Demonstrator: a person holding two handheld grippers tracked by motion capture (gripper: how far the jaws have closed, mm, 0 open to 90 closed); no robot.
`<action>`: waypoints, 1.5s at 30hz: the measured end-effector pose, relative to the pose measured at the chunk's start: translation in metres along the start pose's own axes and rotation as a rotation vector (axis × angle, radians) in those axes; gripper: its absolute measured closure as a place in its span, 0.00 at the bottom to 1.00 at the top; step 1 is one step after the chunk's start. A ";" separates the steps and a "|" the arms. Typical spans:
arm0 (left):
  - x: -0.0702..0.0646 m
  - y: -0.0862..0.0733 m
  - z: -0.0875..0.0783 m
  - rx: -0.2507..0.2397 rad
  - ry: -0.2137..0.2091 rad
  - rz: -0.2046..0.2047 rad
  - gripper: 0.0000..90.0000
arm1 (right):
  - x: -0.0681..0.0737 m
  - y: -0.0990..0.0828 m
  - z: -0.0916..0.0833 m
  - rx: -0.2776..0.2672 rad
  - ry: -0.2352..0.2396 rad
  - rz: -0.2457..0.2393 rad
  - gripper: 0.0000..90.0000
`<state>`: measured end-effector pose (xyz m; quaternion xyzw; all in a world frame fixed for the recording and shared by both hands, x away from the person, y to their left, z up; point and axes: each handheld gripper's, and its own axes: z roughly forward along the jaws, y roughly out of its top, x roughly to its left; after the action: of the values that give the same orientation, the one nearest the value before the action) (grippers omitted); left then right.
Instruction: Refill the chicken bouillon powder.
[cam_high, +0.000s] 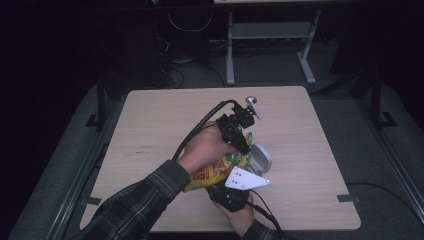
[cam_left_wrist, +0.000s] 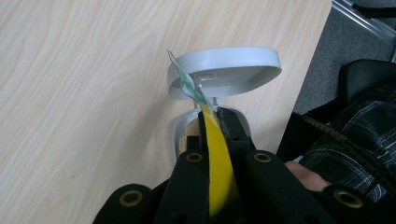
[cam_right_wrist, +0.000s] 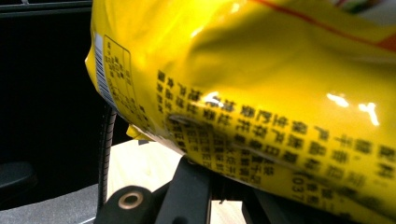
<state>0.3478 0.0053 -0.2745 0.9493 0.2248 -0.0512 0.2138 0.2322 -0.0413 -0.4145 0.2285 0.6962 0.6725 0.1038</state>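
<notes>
Wooden table (cam_high: 165, 125), light grain, carries the whole work area; grey floor and a metal frame lie beyond its far edge.

Yellow snack bag (cam_high: 215, 172) is held above the table's near-centre, between the two hands, clear of the tabletop as far as the high view shows. Printed black text and a barcode cover the side that faces the right gripper view (cam_right_wrist: 261, 93).

Left gripper (cam_high: 239, 131) is at the bag's far end. In the left gripper view its jaws are closed onto a thin yellow edge of the bag (cam_left_wrist: 217, 158), the film pinched flat between the two black jaws and running up past their tips.

Right gripper (cam_high: 231, 192) is at the bag's near end, grey plate on top. In its own view the bag bulges over the jaws and hides the tips; the jaws are closed, the bag apparently clamped there.

Grey two-part sealing clip (cam_left_wrist: 224, 70) lies on the table just beyond the left jaws, its upper arm open.

Small metal lever (cam_high: 253, 106) lies farther back on the table, apart.
</notes>
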 end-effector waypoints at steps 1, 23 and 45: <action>0.000 0.000 0.000 0.002 0.000 0.002 1.00 | 0.000 0.000 0.000 0.000 0.002 -0.002 1.00; 0.000 0.004 0.001 0.019 0.007 -0.001 1.00 | -0.002 0.001 -0.002 -0.008 0.011 0.007 1.00; -0.001 0.005 0.000 0.016 0.011 0.002 1.00 | -0.002 0.002 -0.002 -0.007 0.009 0.001 1.00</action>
<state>0.3492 0.0012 -0.2727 0.9514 0.2247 -0.0477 0.2050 0.2338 -0.0440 -0.4124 0.2255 0.6943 0.6760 0.1008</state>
